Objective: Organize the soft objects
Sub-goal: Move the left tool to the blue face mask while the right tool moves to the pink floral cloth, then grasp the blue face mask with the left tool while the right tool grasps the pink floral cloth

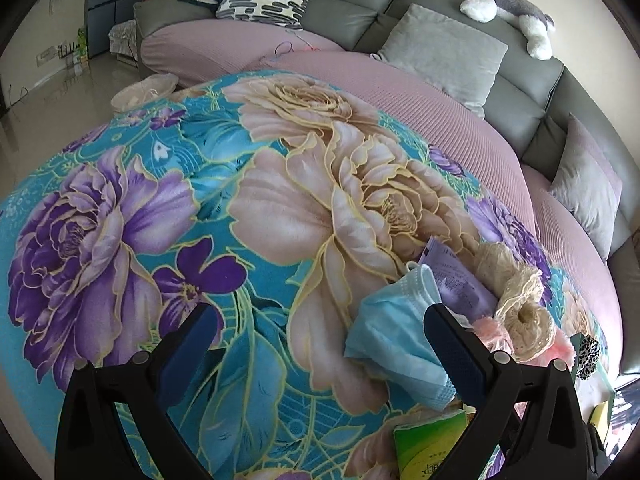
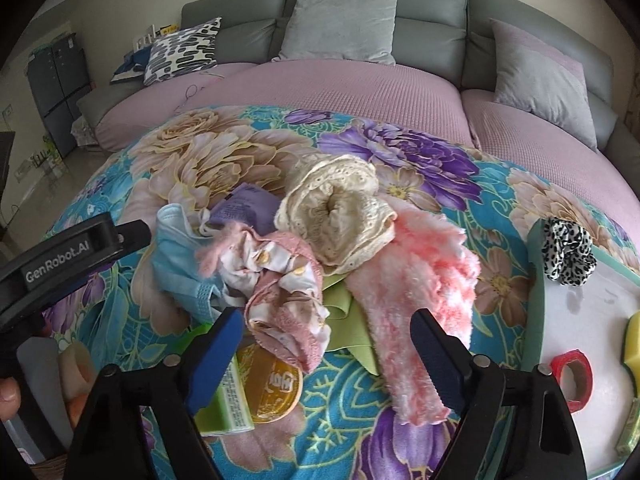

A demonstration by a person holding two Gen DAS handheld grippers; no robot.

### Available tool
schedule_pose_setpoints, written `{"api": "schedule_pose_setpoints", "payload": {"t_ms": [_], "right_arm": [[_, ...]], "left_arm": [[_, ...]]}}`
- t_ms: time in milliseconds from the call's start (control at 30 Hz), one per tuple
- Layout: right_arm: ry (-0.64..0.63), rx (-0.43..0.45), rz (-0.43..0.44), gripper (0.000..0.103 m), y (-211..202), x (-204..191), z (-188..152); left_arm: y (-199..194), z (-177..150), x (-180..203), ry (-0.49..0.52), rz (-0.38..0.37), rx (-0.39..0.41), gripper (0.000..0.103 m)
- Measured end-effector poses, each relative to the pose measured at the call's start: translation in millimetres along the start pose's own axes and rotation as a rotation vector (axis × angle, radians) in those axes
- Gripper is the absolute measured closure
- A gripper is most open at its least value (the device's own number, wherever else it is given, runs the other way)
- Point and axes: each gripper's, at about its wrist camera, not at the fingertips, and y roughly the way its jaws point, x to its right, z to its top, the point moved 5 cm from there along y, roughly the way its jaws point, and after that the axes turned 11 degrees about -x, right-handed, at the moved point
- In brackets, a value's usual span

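A pile of soft things lies on the floral blanket (image 2: 360,432): a blue face mask (image 2: 180,264), a pink patterned cloth (image 2: 284,300), a cream lace scrunchie (image 2: 336,216), a fluffy pink cloth (image 2: 416,300) and a green cloth (image 2: 348,320). A leopard scrunchie (image 2: 566,254) rests on the tray (image 2: 538,280). My right gripper (image 2: 326,352) is open just above the pink patterned cloth. My left gripper (image 1: 318,344) is open, left of the mask (image 1: 396,344), with its right finger over the mask's edge.
The tray at the right holds red tape (image 2: 572,376) and a yellow sponge (image 2: 632,344). A gold lid (image 2: 276,388), a green packet (image 2: 226,400) and a purple packet (image 2: 244,208) lie by the pile. Behind stand the sofa (image 2: 432,4) and cushions (image 2: 340,24).
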Motion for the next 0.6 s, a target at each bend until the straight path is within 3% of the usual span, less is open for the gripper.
{"api": "schedule_pose_setpoints", "payload": {"t_ms": [367, 500, 600], "right_arm": [[-0.031, -0.04, 0.025, 0.042, 14.4, -11.5, -1.8], [-0.023, -0.05, 0.055, 0.057, 18.1, -11.6, -2.1], [-0.021, -0.056, 0.065, 0.061, 20.4, -12.0, -2.2]], "left_arm": [[19.6, -3.3, 6.2, 0.055, -0.014, -0.066, 0.0], [27.4, -7.0, 13.0, 0.086, -0.01, -0.089, 0.0], [31.0, -8.7, 17.0, 0.099, -0.018, -0.102, 0.001]]}}
